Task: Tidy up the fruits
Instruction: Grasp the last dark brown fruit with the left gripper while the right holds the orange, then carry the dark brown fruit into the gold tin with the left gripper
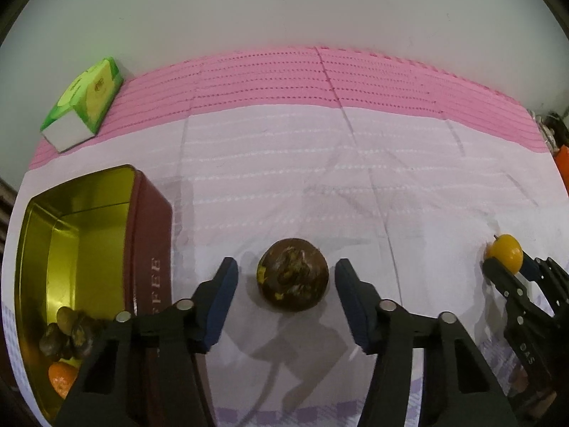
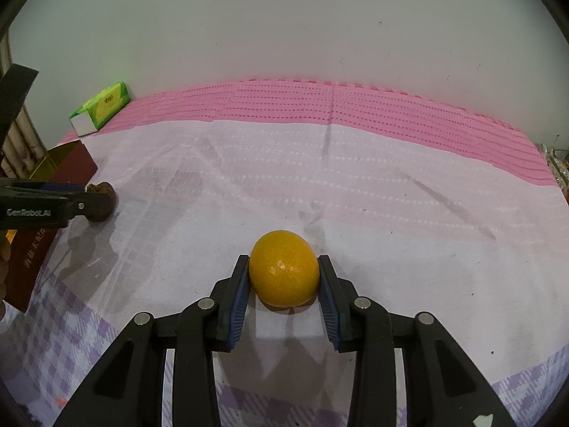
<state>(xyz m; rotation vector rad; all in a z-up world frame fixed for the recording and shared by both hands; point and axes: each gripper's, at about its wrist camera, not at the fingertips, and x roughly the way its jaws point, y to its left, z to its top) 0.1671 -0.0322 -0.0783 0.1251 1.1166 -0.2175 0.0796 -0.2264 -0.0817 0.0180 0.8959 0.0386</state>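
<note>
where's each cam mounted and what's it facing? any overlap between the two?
Left wrist: on the left gripper, angled down along its open fingers at a brown fruit; tin at left.
Right wrist: on the right gripper, angled down at the orange fruit it clamps.
Shared: both fruits, both grippers, tin, green box, tablecloth.

Both wrist cams close, angled down; share tissue box [image 1: 83, 101] [image 2: 101, 109].
</note>
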